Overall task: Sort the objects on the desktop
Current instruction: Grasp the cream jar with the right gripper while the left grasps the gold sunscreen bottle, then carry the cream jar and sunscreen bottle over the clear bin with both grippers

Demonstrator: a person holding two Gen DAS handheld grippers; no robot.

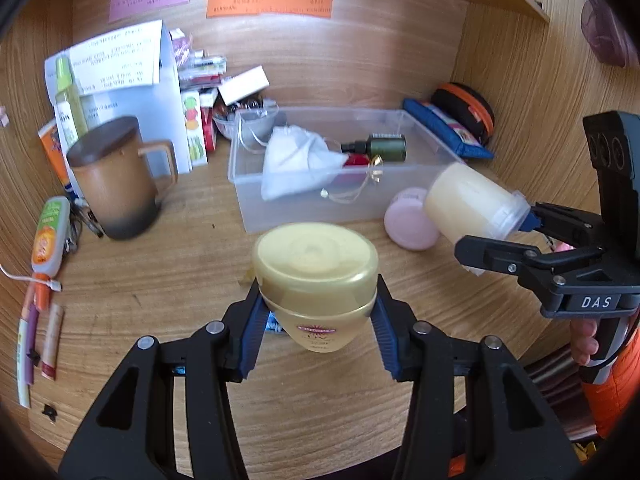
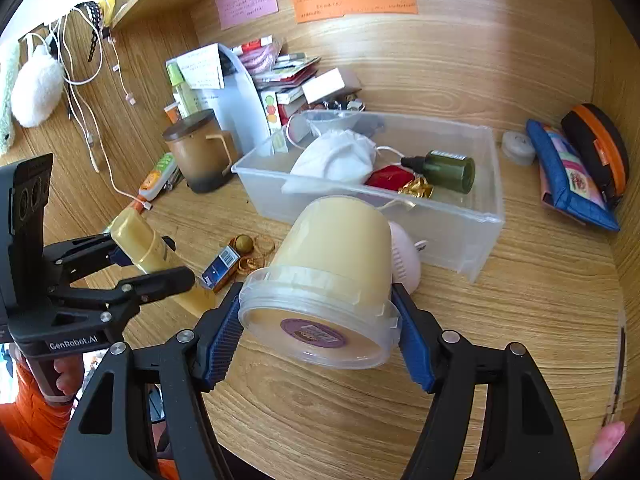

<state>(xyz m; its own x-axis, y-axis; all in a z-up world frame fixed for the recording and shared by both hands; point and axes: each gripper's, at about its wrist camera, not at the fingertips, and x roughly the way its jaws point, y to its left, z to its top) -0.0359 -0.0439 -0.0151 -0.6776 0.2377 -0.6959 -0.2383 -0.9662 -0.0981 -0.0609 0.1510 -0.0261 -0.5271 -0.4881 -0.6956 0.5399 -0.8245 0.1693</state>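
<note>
We find the left hand-held gripper [image 1: 318, 316] clamped on a gold bottle [image 1: 316, 280], held cap-forward above the tabletop [image 1: 160, 288]. The right hand-held gripper [image 2: 318, 332] is clamped on the rim of a cream tub [image 2: 332, 272], tipped with its lid end toward the camera, also clear of the tabletop. The clear bin [image 2: 472, 232] lies just beyond both, already holding a white pouch [image 2: 336, 158] and a green bottle [image 2: 444, 170]. We judge two risks. The tub is pinched only at its thin lid rim, so its weight could twist it out. A pink jar [image 1: 410, 224] stands just beside the bin's near wall and could be knocked in passing.
</note>
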